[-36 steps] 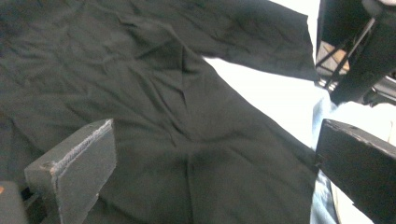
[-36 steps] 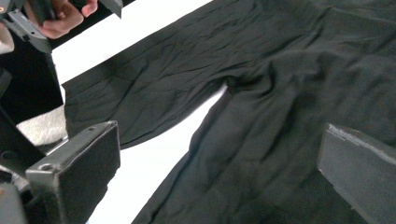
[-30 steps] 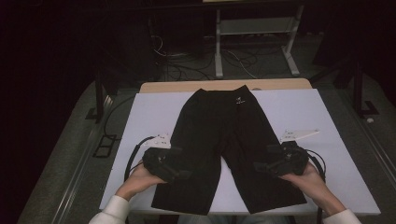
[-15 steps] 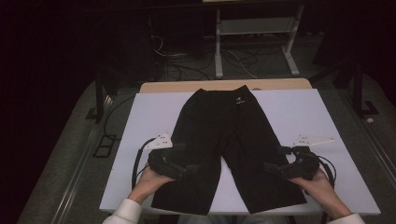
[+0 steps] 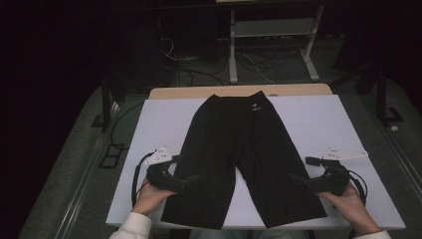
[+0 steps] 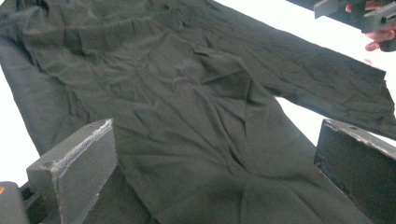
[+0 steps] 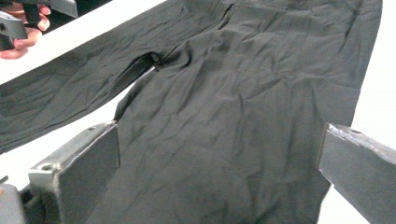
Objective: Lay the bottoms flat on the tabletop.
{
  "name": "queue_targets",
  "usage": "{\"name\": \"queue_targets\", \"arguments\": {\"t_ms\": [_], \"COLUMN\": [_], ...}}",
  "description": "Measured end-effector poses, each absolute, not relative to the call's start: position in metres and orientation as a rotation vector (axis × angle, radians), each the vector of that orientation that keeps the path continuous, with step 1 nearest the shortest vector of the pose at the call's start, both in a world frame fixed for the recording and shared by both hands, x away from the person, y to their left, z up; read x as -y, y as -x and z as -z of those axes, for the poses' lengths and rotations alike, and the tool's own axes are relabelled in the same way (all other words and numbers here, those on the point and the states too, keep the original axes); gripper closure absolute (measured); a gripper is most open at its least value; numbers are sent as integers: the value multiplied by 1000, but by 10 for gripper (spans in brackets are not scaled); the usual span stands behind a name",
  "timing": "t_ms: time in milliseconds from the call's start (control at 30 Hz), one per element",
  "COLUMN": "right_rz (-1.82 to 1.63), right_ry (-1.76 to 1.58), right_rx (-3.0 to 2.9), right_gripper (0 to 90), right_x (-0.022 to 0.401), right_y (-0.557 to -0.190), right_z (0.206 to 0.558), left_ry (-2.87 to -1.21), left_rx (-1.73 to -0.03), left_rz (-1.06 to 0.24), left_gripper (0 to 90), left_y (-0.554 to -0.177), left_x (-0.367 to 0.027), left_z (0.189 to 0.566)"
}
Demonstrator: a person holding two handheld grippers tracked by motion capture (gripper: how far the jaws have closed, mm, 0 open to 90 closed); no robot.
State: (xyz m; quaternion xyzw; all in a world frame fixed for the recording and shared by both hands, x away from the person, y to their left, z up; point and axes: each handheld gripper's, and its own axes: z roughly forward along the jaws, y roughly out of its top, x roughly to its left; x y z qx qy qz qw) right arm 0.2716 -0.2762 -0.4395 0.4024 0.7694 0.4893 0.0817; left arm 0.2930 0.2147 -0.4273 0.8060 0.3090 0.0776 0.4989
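Black knee-length trousers (image 5: 244,149) lie flat on the white table top (image 5: 164,124), waistband at the far side, both legs pointing toward me. My left gripper (image 5: 186,179) hovers at the outer edge of the left leg, jaws wide apart. In the left gripper view the wrinkled black cloth (image 6: 187,107) spreads under the open left gripper (image 6: 215,154). My right gripper (image 5: 298,180) sits at the outer edge of the right leg. The right gripper view shows the leg fabric (image 7: 243,102) beneath the open right gripper (image 7: 219,158). Neither gripper pinches cloth.
A wooden table edge (image 5: 199,92) shows behind the white top. Cables (image 5: 199,74) and a metal stand (image 5: 268,30) occupy the dark floor beyond. The opposite hand appears far off in each gripper view (image 6: 373,28) (image 7: 18,32). Bare white surface (image 5: 308,124) flanks the trousers.
Both hands have drawn back toward the near edge. The right gripper has slid outward to the right leg's outer edge, and the left has eased outward a little.
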Motion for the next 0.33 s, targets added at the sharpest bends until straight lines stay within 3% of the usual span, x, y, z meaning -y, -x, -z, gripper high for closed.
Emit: {"name": "queue_targets", "arguments": {"t_ms": [333], "right_rz": [-1416], "right_ry": [-1220], "right_rx": [-2314], "right_gripper": [0], "right_x": [283], "right_y": [-270], "right_z": [443], "left_ry": [-1931], "left_rx": [-793], "left_rz": [-203], "left_gripper": [0], "left_y": [-293], "left_x": [-226], "left_z": [431]}}
